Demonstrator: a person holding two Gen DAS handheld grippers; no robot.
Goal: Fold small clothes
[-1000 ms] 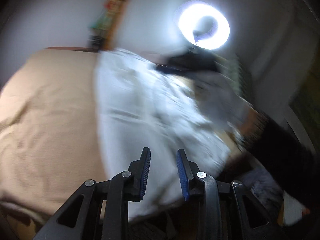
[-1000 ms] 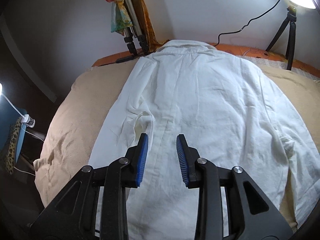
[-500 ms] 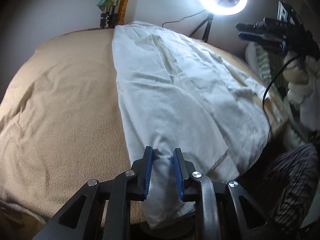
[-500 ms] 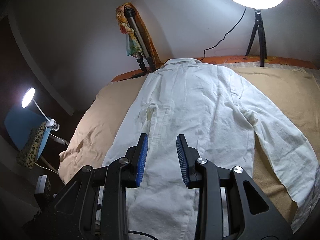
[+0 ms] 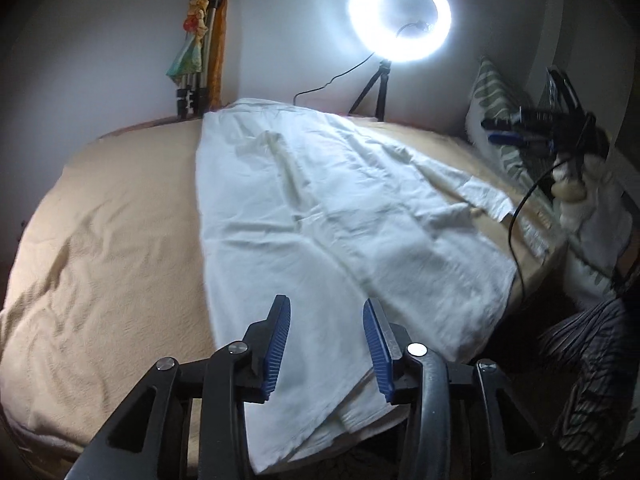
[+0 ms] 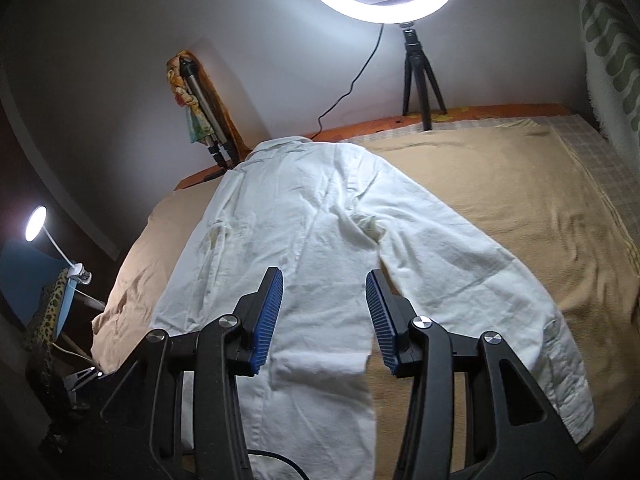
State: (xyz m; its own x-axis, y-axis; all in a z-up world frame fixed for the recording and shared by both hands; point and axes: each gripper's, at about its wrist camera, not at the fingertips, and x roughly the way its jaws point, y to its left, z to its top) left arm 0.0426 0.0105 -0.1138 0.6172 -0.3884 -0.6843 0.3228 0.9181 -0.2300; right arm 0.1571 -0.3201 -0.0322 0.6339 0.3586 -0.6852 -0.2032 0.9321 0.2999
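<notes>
A white long-sleeved shirt [image 5: 320, 216] lies collar-far on the beige blanket [image 5: 112, 240]. Its left side is folded in to a straight edge. Its right sleeve [image 6: 480, 280] stretches out flat toward the near right. My left gripper [image 5: 326, 340] hovers over the shirt's near hem, jaws opening, with no cloth between the blue pads. My right gripper [image 6: 324, 312] is above the shirt's lower body, jaws also opening, with nothing held. In the left wrist view the right gripper [image 5: 498, 131] shows small at the far right, past the bed's edge.
A ring light on a small tripod [image 6: 420, 60] stands at the bed's far edge, its cable trailing left. A folded tripod with colourful cloth [image 5: 200, 64] leans on the wall. A patterned pillow [image 5: 500, 120] sits right; a desk lamp [image 6: 38, 220] left. Striped fabric [image 5: 592, 360] lies near right.
The left gripper let go of the pinched shirt fold and widened; the cloth now lies flat. The right gripper drew back and rightward, widening, so the spread sleeve came into view.
</notes>
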